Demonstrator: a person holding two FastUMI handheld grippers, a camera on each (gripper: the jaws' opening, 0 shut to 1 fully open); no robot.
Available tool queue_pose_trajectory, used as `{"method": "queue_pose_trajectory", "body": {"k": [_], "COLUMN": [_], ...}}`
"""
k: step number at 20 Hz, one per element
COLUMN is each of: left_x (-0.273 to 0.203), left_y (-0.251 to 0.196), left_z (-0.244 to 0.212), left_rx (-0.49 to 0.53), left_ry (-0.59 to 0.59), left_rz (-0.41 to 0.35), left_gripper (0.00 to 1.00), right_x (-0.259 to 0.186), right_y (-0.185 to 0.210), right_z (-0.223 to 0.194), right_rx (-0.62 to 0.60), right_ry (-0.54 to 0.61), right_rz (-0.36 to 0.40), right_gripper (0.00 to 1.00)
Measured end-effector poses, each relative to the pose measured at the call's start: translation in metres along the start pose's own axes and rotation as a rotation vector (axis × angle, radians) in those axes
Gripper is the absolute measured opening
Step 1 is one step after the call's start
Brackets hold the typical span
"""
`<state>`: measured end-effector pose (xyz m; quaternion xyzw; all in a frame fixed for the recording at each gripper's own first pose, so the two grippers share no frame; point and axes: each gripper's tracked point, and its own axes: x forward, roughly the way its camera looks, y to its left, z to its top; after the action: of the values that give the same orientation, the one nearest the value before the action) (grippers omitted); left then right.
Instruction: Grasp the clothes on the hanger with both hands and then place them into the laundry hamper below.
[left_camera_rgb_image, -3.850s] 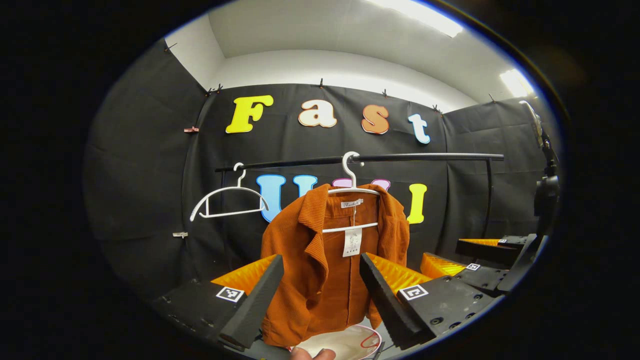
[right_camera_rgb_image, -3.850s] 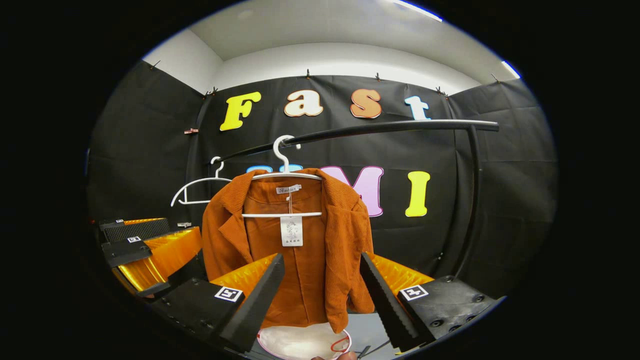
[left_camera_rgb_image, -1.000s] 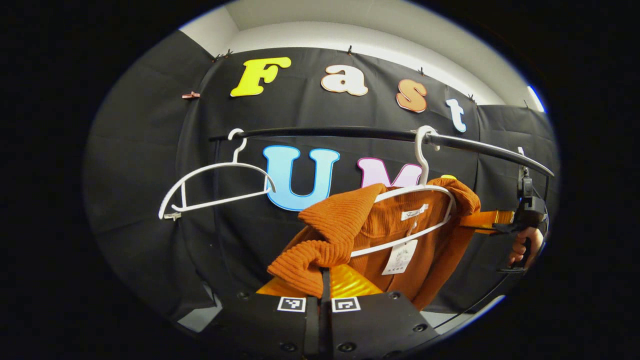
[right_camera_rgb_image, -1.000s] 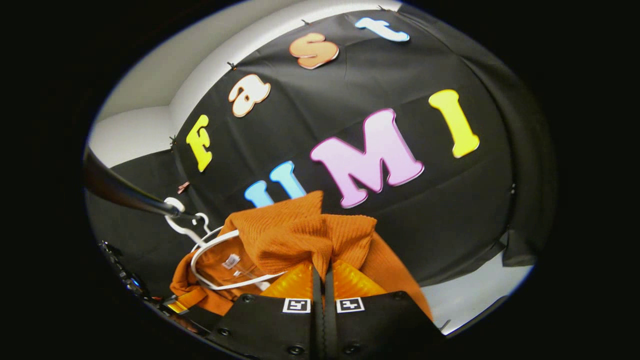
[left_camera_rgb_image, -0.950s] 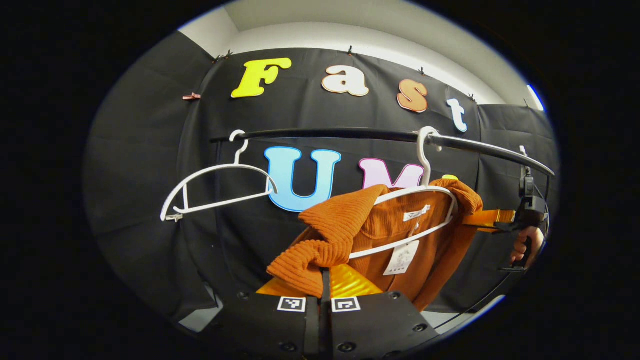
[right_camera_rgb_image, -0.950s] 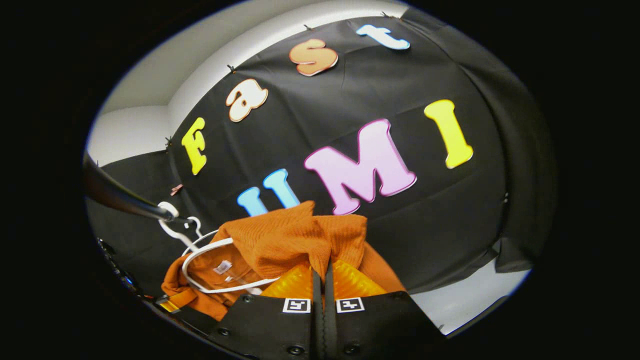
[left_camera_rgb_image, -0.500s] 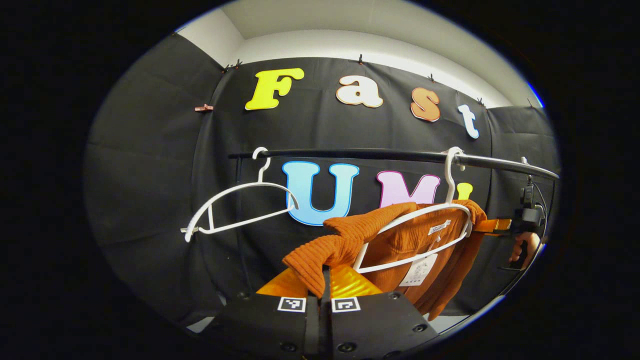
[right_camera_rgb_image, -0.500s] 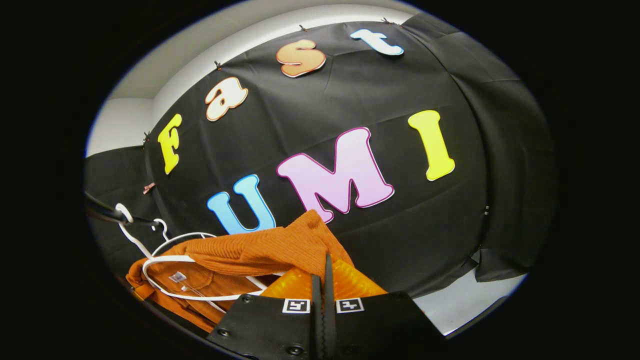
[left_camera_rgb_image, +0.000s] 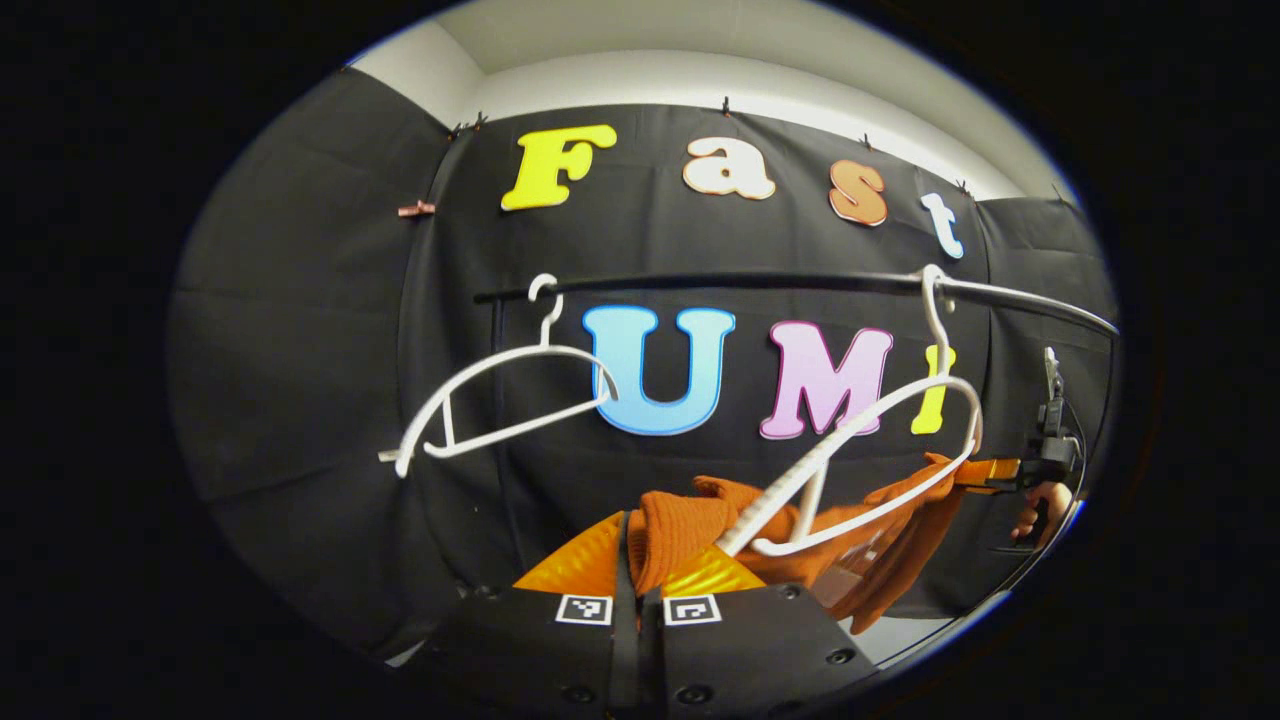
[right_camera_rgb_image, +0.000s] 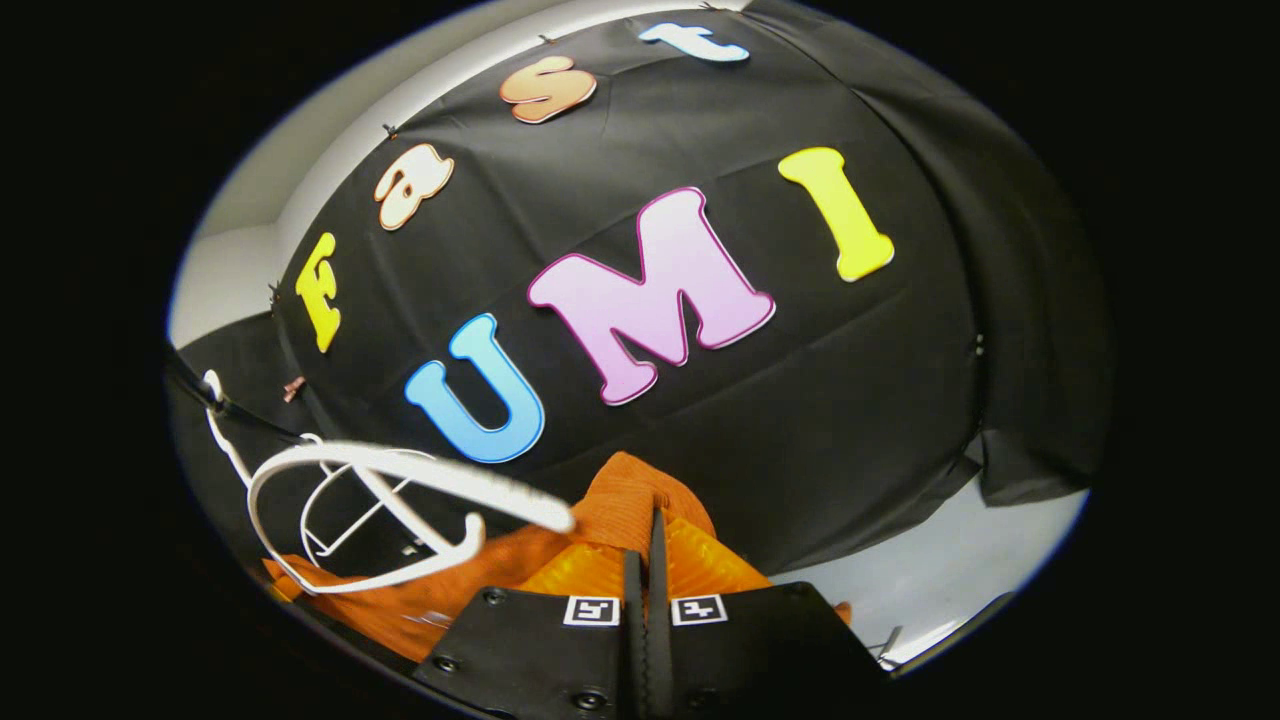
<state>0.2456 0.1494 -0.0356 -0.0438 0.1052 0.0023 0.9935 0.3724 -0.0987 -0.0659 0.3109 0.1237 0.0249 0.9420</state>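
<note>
Orange jacket (left_camera_rgb_image: 690, 520) stretches between both pinching hand-held grippers, left (left_camera_rgb_image: 638, 560) and right (right_camera_rgb_image: 646, 550).

Walls: black cloth (left_camera_rgb_image: 300, 300) pinned over white wall (left_camera_rgb_image: 640, 75).
Rail: dark clothes rail (left_camera_rgb_image: 720, 282) crossing the back cloth.
Floor: pale grey strip (right_camera_rgb_image: 960, 580) beneath the cloth's hem.

**Jacket below its hanger, between the two grippers**

In the left gripper view, the orange ribbed jacket (left_camera_rgb_image: 690, 520) hangs below the white plastic hanger (left_camera_rgb_image: 880, 440), which hooks on the black metal rail (left_camera_rgb_image: 760, 282). A second, bare white hanger (left_camera_rgb_image: 500, 400) hangs farther left. The left gripper (left_camera_rgb_image: 637, 560) pinches fabric in front; the right gripper (right_camera_rgb_image: 645, 560) pinches the opposite shoulder.
</note>
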Motion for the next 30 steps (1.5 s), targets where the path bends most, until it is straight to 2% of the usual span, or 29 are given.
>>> {"method": "queue_pose_trajectory", "body": {"k": [1,6,13,18,24,25,26,29,30], "left_x": [0.0,-0.007,-0.019,-0.032,-0.048,-0.047,-0.044,-0.036,-0.032], "left_y": [0.0,-0.016,-0.089,-0.134,-0.169,-0.17,-0.172,-0.173,-0.174], "left_z": [-0.012,-0.072,-0.096,-0.074,-0.023,-0.022,-0.024,-0.055,-0.068], "left_rx": [-0.004,0.001,0.007,-0.031,-0.027,-0.02,-0.013,-0.009,-0.002], "left_ry": [0.021,0.109,0.137,0.105,0.025,0.021,0.025,0.074,0.096], "left_rz": [0.001,-0.042,-0.195,-0.299,-0.372,-0.375,-0.373,-0.364,-0.362], "left_gripper": [0.05,0.05,0.05,0.05,0.05,0.07,0.02,0.05,0.02], "right_x": [-0.007,-0.039,-0.074,-0.101,-0.126,-0.126,-0.124,-0.114,-0.109], "right_y": [0.002,0.028,0.093,0.13,0.167,0.167,0.164,0.143,0.134], "right_z": [-0.018,-0.083,-0.129,-0.133,-0.096,-0.094,-0.093,-0.12,-0.13], "right_rx": [0.011,-0.014,-0.075,-0.109,-0.168,-0.186,-0.204,-0.218,-0.227], "right_ry": [0.019,0.103,0.186,0.208,0.169,0.161,0.158,0.196,0.21], "right_rz": [0.01,0.079,0.201,0.28,0.316,0.313,0.304,0.266,0.247], "right_gripper": [0.04,0.05,0.05,0.05,0.05,0.05,0.04,0.05,0.04]}}
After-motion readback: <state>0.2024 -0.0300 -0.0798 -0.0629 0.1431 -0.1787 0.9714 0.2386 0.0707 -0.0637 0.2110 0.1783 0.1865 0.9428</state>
